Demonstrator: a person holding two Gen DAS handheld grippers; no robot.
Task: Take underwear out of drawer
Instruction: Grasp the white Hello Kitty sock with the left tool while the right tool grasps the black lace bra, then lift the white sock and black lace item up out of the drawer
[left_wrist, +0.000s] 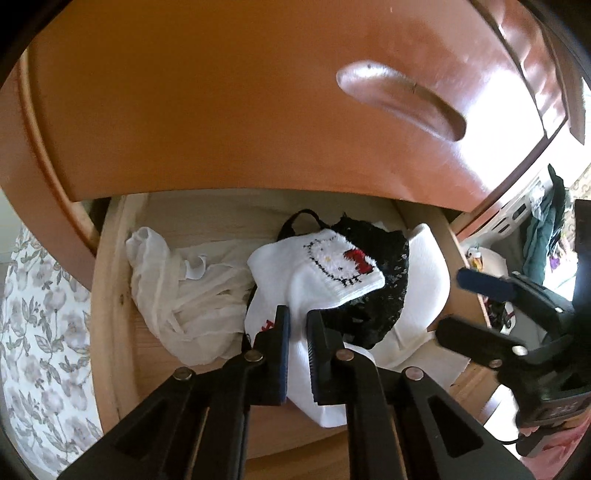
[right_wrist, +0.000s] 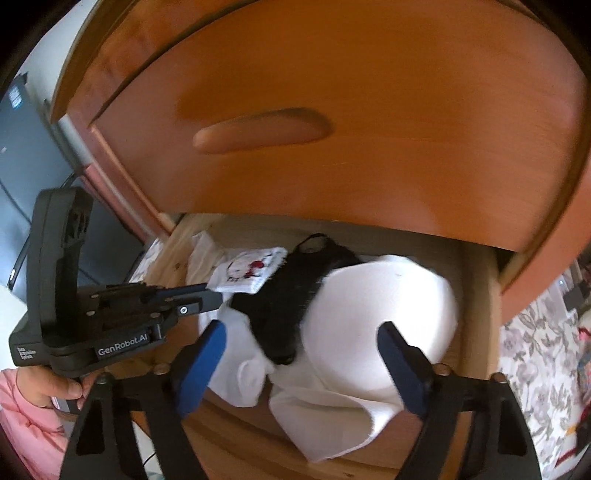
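- Open pale-wood drawer (left_wrist: 110, 295), pulled out beneath a closed orange-brown drawer front with a carved oval handle recess (left_wrist: 402, 99).
- White knitted sock with a cartoon cat face and red bow (left_wrist: 332, 266): middle of the drawer, lying over the black garment.
- Black lace underwear garment with a thin strap (left_wrist: 384, 295): inside the drawer, between the sock and the white piece; not lifted out.
- White moulded padded cup-shaped garment (right_wrist: 384, 317): against the drawer's right wall.
- Sheer white crumpled fabric (left_wrist: 177, 291): left half of the drawer.
- Left gripper (left_wrist: 297, 325), black fingers: clenched nearly together on white sock fabric at the drawer's front edge.
- Right gripper (right_wrist: 303, 339), blue-padded fingers: spread wide above the black and white garments, gripping nothing.
- Grey floral-print cloth (left_wrist: 33, 332): outside the drawer's left wall.
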